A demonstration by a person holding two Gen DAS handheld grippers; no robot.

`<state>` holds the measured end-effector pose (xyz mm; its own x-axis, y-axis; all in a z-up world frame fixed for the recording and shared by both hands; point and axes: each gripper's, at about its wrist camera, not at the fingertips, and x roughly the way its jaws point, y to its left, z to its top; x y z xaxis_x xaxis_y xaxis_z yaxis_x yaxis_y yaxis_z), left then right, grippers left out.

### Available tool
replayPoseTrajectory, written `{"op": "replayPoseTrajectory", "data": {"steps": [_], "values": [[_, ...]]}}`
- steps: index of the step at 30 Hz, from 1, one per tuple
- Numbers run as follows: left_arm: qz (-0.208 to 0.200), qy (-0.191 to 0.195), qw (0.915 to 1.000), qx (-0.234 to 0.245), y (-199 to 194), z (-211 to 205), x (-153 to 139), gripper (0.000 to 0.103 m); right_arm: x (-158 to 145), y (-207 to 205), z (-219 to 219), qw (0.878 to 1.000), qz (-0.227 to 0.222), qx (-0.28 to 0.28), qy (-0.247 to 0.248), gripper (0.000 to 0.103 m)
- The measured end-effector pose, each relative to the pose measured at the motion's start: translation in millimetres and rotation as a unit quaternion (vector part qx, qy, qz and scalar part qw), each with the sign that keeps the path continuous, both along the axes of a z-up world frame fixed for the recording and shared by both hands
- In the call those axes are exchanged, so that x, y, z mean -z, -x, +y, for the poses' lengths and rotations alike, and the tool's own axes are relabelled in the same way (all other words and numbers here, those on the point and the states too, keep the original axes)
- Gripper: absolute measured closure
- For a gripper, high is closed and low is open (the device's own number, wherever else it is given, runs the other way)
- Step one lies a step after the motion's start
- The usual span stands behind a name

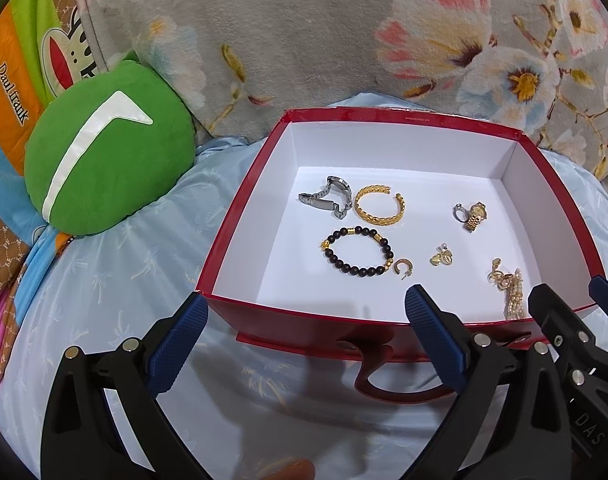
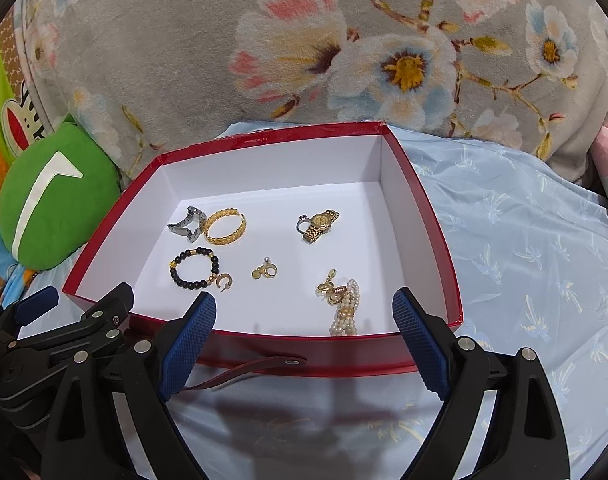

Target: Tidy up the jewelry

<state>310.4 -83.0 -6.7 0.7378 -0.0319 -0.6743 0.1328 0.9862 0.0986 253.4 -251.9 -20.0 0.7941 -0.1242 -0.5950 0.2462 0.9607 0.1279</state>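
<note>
With both the left gripper [image 1: 304, 312] and right gripper [image 2: 304, 316] held wide and empty at the red cardboard box [image 2: 264, 362], low in frame, the white pearl bracelet [image 2: 345, 312] could be snagged with its tangled gold clasp

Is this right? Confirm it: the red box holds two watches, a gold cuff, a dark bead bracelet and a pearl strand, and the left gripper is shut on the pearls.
Only the grip is wrong. The left gripper is open and empty, outside the red box; the left wrist view shows it. The pearl strand lies untouched.
</note>
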Motion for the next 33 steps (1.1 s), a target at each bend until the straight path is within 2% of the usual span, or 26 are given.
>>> {"op": "replayPoseTrajectory", "data": {"steps": [11,33], "values": [[0.000,-0.002,1.0000,0.001,-0.1,0.3,0.6,0.006,-0.1,-0.2,0.1,1.000,0.002,0.000,0.001,0.015],[0.026,-0.011,0.9996,0.002,-4.0,-0.1,0.3,0.005,-3.5,-3.5,0.6,0.999,0.046,-0.006,0.001,0.015]]}}
